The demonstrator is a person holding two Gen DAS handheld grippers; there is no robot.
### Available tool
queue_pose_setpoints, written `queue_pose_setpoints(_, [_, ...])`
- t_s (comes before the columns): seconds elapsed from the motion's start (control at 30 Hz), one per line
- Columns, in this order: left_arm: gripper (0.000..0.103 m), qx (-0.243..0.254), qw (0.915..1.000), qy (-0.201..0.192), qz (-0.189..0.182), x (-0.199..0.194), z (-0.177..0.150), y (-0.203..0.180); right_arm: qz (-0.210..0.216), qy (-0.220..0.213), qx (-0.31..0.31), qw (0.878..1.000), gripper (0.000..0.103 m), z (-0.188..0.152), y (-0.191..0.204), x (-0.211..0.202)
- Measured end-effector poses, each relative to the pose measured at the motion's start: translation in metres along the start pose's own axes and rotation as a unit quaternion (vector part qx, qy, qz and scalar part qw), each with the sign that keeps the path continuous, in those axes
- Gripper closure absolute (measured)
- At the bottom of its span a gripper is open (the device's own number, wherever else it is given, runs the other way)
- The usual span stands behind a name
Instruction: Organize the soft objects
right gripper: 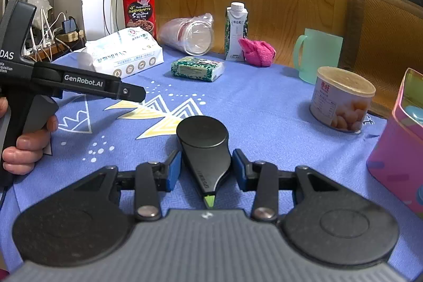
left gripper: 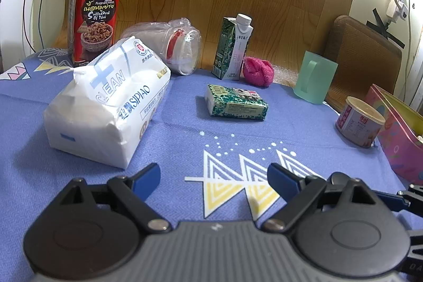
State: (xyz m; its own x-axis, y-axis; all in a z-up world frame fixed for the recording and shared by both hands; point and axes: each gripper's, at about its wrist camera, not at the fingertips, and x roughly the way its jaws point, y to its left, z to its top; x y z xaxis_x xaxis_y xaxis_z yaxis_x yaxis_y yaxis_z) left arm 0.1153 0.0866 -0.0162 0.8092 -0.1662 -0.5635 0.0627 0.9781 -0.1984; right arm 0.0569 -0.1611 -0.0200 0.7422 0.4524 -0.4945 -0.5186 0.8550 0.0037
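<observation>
A big white tissue pack [left gripper: 105, 102] lies on the blue cloth at the left, also in the right wrist view [right gripper: 124, 54]. A small green tissue packet [left gripper: 236, 102] lies mid-table [right gripper: 197, 69]. A pink towel [left gripper: 257, 70] sits behind it by the wall [right gripper: 257, 53]. My left gripper [left gripper: 214, 181] is open and empty above the cloth, short of the packet; its body shows in the right wrist view [right gripper: 79, 86]. My right gripper [right gripper: 206, 171] has its blue pads either side of a black flat device [right gripper: 205, 149], with small gaps showing.
A red snack box [left gripper: 93, 17], a lying plastic jar [left gripper: 169, 46], a milk carton [left gripper: 232, 46], a green mug [left gripper: 314, 77], a tin can [left gripper: 359, 122] and a pink box [left gripper: 396, 134] stand around the cloth. A wooden wall is behind.
</observation>
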Motion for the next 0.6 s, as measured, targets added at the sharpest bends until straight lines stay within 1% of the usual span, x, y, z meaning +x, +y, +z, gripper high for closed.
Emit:
queue_pose_setpoints(0.43, [0.012, 0.000, 1.0000, 0.000, -0.001, 0.0001, 0.0005, 0.0006, 0.000, -0.001, 0.006, 1.000, 0.058, 0.0005, -0.0018, -0.0001])
queue_pose_setpoints(0.6, [0.011, -0.002, 1.0000, 0.000, -0.008, -0.0004, 0.0004, 0.0010, -0.002, -0.002, 0.009, 1.000, 0.058, 0.0004, -0.0017, 0.0002])
